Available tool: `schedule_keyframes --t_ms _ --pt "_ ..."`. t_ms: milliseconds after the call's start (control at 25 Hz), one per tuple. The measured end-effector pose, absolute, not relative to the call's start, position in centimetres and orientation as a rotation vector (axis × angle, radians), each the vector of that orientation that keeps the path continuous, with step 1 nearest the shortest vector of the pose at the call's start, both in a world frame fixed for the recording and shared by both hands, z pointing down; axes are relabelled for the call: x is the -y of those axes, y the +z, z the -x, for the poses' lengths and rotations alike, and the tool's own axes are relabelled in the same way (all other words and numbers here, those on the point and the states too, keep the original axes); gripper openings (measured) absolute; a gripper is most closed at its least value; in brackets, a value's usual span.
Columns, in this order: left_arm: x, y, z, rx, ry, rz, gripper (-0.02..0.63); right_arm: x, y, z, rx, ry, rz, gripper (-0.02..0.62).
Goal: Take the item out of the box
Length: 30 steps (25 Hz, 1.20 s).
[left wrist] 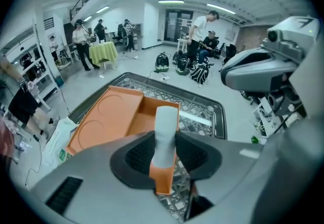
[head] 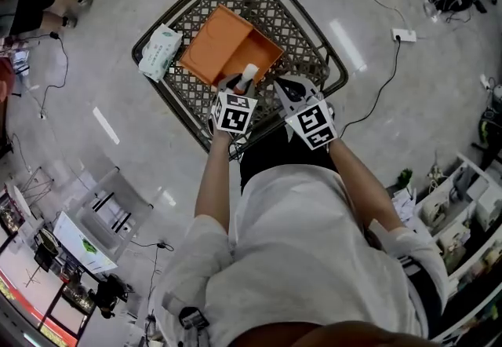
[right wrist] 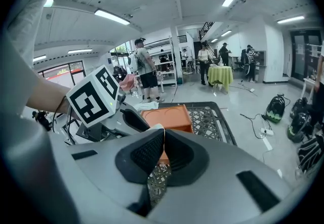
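Your left gripper (head: pixel 238 88) has its jaws clenched on the item (head: pixel 249 73), a pale, plain tube-like piece that stands upright between the pads, pinched near its lower part. It sits at the near corner of the open orange box (head: pixel 223 43), which lies about the middle of the lattice worktop (head: pixel 306 31). Orange wall shows directly under the jaws in the left gripper view, so treat the item as not yet clear of the box. Your right gripper (right wrist: pixel 163 152) hangs just beside the left one, over the worktop's near edge, with its jaws pressed together on nothing. To finish the lift well, raise the left gripper straight up until the item's base clears the wall, and only then carry it sideways. The grip is low and the item looks smooth, so a tilt could let it pivot. The box is light-looking and unheld, and it may drag along, so the right jaws could press on its rim to steady it. As for writing, the item shows none. The white packet (head: pixel 159 51) at the worktop's left corner carries green print too small to read. The marker cube (head: pixel 234 112) bears only black-and-white squares.
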<state>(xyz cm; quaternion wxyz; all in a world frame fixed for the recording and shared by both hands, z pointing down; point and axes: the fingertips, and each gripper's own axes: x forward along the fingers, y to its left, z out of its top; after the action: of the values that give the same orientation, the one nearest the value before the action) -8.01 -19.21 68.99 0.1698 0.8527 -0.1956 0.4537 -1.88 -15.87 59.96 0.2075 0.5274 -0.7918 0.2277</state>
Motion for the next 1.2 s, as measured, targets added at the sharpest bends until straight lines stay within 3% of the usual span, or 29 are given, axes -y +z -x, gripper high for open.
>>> schedule_keyframes --t_ms 1200 --pt "15.6 56.3 14.8 1.202 0.734 -2.248 0.126 15.5 53.9 8.7 2.426 0.462 -1.257 0.005"
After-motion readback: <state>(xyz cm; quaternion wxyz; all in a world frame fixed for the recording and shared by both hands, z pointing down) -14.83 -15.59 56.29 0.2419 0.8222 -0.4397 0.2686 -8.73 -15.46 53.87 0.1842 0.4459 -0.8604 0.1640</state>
